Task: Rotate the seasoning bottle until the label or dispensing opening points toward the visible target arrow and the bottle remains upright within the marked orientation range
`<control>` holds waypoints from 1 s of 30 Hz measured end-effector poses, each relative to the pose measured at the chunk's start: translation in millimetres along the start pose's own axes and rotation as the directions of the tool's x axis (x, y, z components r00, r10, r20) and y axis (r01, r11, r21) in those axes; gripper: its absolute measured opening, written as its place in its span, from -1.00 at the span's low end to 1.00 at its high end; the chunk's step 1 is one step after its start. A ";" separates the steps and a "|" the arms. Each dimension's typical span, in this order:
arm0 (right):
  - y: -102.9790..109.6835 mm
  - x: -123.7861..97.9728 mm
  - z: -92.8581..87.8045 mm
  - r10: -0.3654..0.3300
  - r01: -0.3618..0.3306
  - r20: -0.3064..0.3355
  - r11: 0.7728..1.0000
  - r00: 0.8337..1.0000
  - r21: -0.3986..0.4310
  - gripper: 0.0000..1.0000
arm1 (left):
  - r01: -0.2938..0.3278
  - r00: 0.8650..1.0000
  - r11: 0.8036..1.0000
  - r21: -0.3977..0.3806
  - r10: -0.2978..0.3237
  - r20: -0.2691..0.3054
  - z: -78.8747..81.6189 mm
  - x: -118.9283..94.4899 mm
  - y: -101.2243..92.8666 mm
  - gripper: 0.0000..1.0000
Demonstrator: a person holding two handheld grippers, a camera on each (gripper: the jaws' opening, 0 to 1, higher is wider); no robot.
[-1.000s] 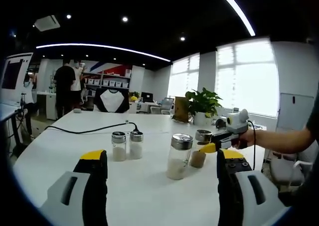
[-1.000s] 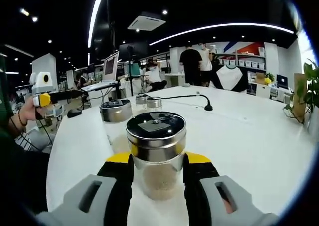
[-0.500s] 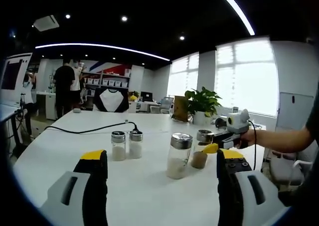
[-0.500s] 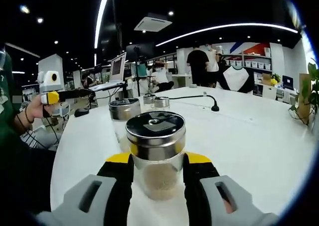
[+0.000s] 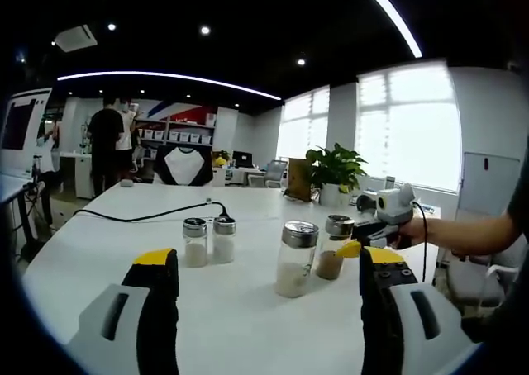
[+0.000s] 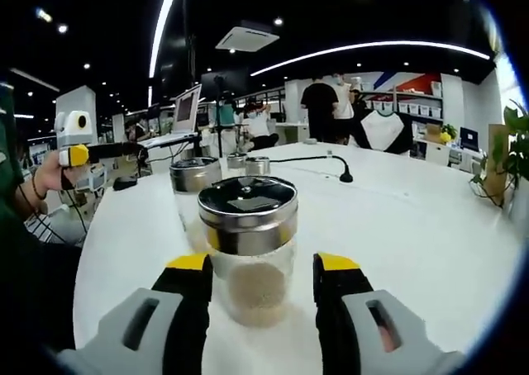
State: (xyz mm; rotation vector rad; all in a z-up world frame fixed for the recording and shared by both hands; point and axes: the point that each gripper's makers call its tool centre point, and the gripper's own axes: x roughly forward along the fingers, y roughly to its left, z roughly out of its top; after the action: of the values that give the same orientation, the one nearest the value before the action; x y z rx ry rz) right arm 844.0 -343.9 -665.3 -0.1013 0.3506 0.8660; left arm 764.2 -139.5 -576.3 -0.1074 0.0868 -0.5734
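A glass seasoning bottle [image 6: 248, 255] with a steel lid and brown grains stands upright on the white table [image 6: 413, 226]. It sits between the jaws of my right gripper [image 6: 263, 263], which are open, with a gap showing on the bottle's right side. In the left gripper view the same bottle [image 5: 332, 249] stands right of centre, and the right gripper [image 5: 354, 244] reaches in around it from a person's hand. My left gripper [image 5: 264, 258] is open, wide and holding nothing, well short of the bottles.
A second bottle [image 6: 195, 192] with pale grains stands just behind the first, also seen as the middle bottle [image 5: 296, 259]. Two small shakers [image 5: 208, 241] stand beside a black cable [image 5: 140, 218]. A potted plant [image 5: 335, 177] is at the far edge. People stand in the background.
The right gripper's jaws have spread apart and let go of the brown-grain bottle, which stays upright. The left gripper has not moved.
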 end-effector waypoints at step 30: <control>7.6 -20.4 17.5 -0.503 0.490 0.135 0.864 0.854 0.116 0.02 | 0.001 1.000 1.000 -0.008 -0.001 -0.002 -3.8 1.4 0.5 0.90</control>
State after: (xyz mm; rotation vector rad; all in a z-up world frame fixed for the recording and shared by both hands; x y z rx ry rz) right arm 830.7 -349.8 -641.5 -0.0446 0.1894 0.3397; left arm 765.2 -140.1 -580.3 -0.1143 0.0911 -0.5747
